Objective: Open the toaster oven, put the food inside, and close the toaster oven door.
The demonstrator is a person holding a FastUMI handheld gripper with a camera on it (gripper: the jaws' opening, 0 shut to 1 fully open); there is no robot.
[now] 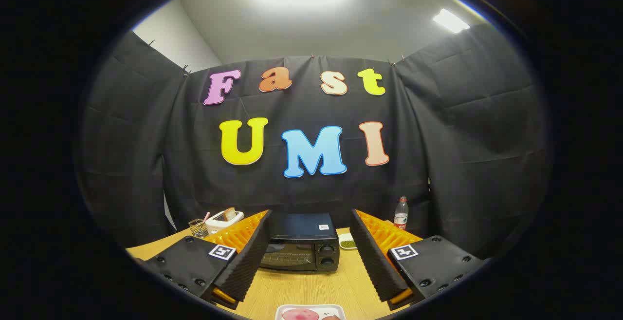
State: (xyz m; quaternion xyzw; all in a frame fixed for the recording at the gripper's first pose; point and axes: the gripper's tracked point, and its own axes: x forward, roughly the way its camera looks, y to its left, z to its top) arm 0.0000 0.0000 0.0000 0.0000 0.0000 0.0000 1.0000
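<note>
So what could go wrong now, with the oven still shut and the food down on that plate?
1. The tool is open and holds nothing; the toaster oven door is closed, so pulling it open carelessly might slide the oven on the table.
2. The small dish sits right beside the oven and could get bumped.
3. The food rests on a plate very near the fingers; a low approach might knock it.

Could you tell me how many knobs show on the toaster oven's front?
2: an upper knob and a lower knob, stacked beside the door of the toaster oven, beyond the open gripper; a finger may hide others.
</note>
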